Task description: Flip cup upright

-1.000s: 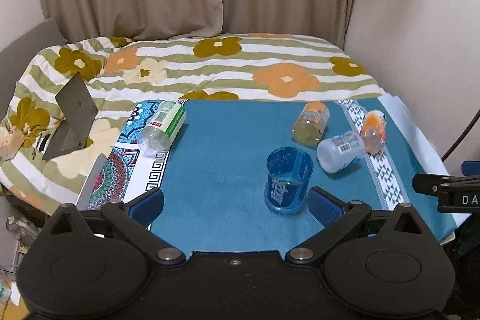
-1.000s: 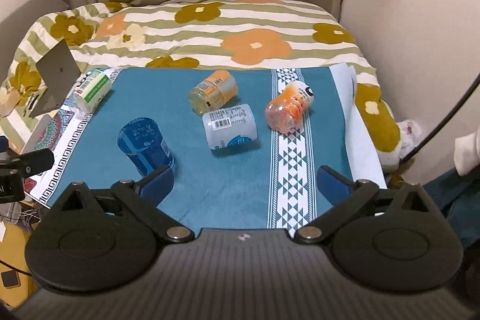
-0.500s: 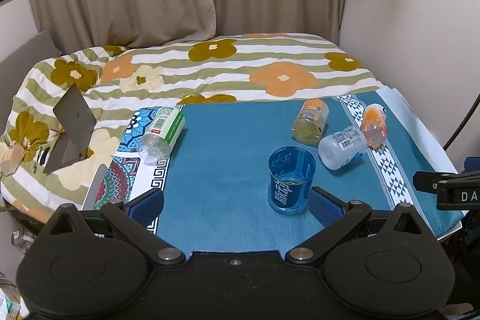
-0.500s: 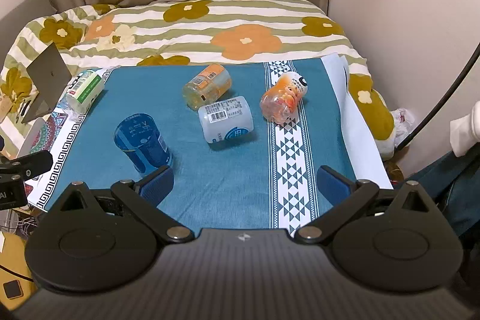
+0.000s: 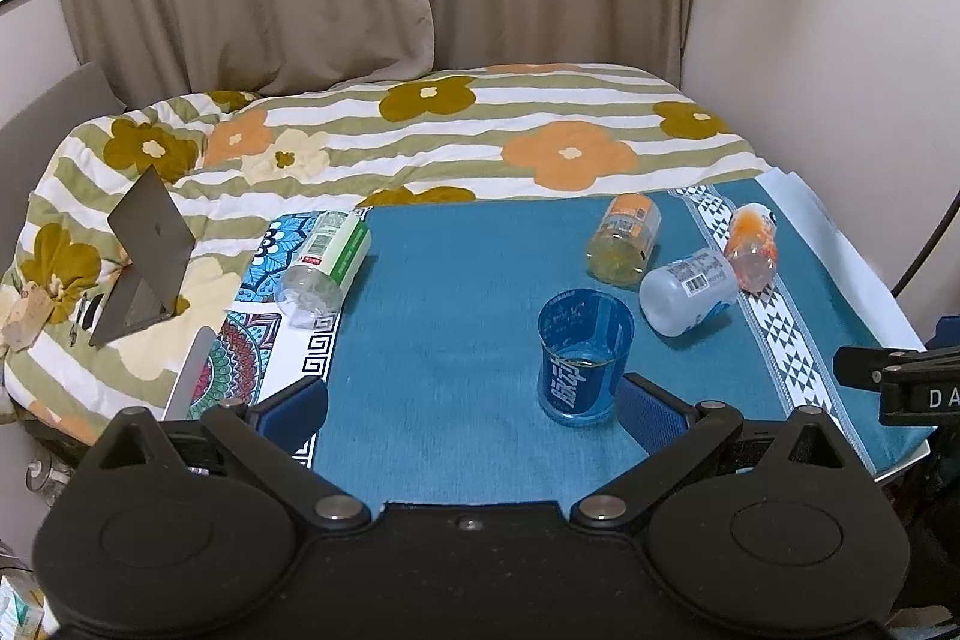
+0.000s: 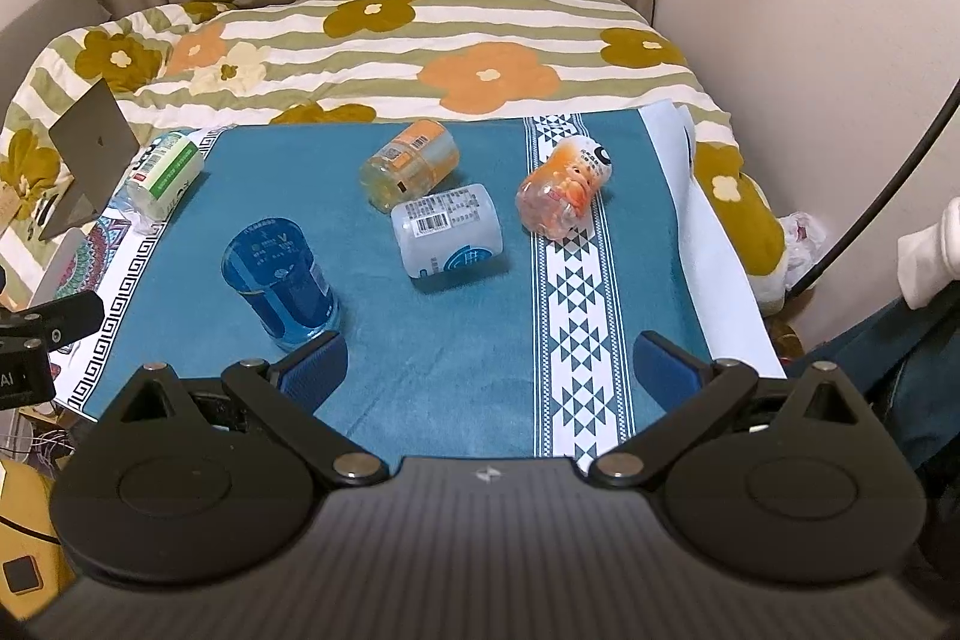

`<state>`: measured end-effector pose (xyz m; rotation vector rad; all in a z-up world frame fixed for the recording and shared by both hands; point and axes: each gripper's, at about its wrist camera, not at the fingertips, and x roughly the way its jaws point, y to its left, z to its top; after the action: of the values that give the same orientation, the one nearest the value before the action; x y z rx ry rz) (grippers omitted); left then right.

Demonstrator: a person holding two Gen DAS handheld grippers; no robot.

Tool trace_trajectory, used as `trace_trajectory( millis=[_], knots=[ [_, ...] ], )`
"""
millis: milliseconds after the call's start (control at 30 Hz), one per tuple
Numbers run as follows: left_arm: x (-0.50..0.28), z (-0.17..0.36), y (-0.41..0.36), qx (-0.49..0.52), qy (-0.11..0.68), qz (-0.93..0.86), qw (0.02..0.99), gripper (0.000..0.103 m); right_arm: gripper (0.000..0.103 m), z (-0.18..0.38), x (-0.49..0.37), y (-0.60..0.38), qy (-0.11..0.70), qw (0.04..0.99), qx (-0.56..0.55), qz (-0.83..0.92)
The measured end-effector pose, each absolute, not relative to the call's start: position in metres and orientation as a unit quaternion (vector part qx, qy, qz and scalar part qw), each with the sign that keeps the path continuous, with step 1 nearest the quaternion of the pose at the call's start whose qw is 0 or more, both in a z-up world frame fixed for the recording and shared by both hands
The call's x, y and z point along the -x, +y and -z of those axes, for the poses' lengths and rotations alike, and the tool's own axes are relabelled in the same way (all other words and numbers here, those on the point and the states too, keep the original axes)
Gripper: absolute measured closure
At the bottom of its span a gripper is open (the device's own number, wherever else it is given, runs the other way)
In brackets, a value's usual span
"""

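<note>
the blue cup (image 5: 585, 358) stands upright on the surface (image 5: 444, 340), mouth up, so the flip looks done. at its 1 o'clock three bottles (image 5: 689, 291) lie on their sides. both grippers (image 5: 471, 403) (image 6: 489, 367) hold nothing, fingers apart.

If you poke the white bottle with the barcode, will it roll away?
Probably. The white bottle lies on its side on the blue cloth, and its round body looks free to roll. It looks like empty plastic, so likely light and easy to push. It might bump the yellow jar lying right beside it.
</note>
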<state>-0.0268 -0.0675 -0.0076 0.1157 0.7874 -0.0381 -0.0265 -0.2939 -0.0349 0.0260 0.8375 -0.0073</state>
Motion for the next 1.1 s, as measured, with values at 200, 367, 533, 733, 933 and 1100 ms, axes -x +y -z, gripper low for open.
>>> trace_trajectory(
  millis=[200, 367, 533, 733, 933, 1100],
  knots=[
    [0.0266, 0.0083, -0.0696, -0.060, 0.383, 0.018, 0.922, 0.000, 0.000, 0.0365, 0.0261, -0.2960, 0.408, 0.913, -0.013, 0.004],
    [0.0266, 0.0088, -0.0706, -0.061, 0.383, 0.018, 0.922, 0.000, 0.000, 0.0380, 0.0255, -0.2969, 0.411, 0.912, -0.014, 0.004],
    [0.0271, 0.0087, -0.0703, -0.056, 0.382, 0.020, 0.922, 0.000, 0.000, 0.0392, 0.0248, -0.2986, 0.412, 0.911, -0.015, 0.005],
    [0.0302, 0.0058, -0.0704, -0.053, 0.373, 0.013, 0.926, 0.000, 0.000, 0.0397, 0.0245, -0.3001, 0.412, 0.911, -0.016, 0.005],
    [0.0306, 0.0055, -0.0681, -0.049, 0.374, 0.004, 0.926, 0.000, 0.000, 0.0383, 0.0238, -0.3003, 0.410, 0.912, -0.017, 0.003],
    [0.0328, 0.0050, -0.0676, -0.041, 0.369, 0.004, 0.928, 0.000, 0.000, 0.0370, 0.0245, -0.2993, 0.409, 0.912, -0.017, 0.002]
  ],
)
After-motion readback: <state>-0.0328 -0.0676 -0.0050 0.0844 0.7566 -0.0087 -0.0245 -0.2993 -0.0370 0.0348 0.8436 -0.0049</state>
